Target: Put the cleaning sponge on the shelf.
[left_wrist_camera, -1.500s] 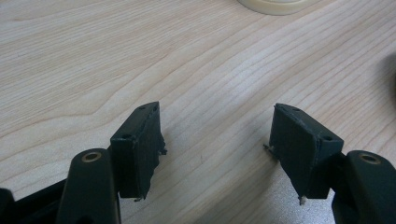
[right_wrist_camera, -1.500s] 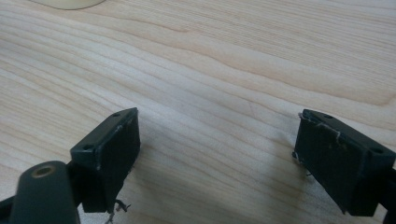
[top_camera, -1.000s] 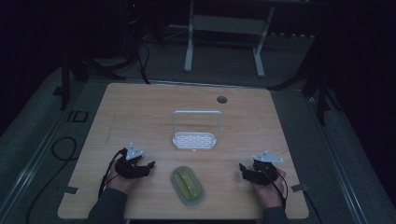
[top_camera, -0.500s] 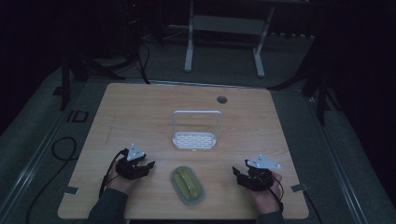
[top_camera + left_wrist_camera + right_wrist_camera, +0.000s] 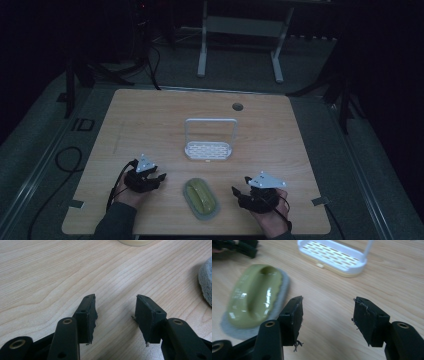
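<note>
Green scrubbing pad (image 5: 201, 197) lies near-centre between the left gripper (image 5: 159, 179) and right gripper (image 5: 237, 192); both apparently gape apart, holding nothing.

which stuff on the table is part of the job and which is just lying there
In the job:
- green scrubber, nearest both tongs
- left tongs
- right tongs

Lying about:
- white rack with a handle, apart from both tongs
- table's cable hole
- metal stand on the floor
</note>
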### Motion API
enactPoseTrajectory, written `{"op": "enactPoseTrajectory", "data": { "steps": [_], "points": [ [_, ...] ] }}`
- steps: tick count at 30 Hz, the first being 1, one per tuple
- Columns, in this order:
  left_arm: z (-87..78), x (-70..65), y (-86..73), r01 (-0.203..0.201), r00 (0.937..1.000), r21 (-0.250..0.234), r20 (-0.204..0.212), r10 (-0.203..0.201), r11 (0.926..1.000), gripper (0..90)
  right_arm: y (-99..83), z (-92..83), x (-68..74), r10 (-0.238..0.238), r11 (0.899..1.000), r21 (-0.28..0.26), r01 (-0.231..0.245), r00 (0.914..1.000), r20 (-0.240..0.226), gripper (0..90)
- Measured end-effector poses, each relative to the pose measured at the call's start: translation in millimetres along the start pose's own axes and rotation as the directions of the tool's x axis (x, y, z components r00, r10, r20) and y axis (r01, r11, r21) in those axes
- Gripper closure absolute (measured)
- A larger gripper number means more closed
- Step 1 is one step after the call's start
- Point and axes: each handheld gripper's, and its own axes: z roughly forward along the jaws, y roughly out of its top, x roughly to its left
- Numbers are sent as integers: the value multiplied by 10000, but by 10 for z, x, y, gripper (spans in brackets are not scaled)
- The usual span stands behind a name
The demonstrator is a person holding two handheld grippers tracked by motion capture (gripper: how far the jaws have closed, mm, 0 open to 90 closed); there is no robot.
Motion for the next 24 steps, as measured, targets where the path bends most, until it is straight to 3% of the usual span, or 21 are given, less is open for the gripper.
{"op": "enactPoseTrajectory", "data": {
  "steps": [10, 20, 24],
  "points": [
    [3, 0, 0, -1, 10000, -7, 20, 1, 10000, 504, 36, 76, 313, -325, 9994, 82, 333, 9958, -853, 399],
    [6, 2, 0, 2, 10000, -18, 16, -2, 10000, 499, 92, 224, 591, -500, 9984, 162, 538, 9829, -1770, 347],
    [7, 3, 0, 3, 10000, -30, 19, -3, 10000, 498, 152, 275, 714, -771, 9967, 104, 808, 9766, -2007, 331]
  ]
}}
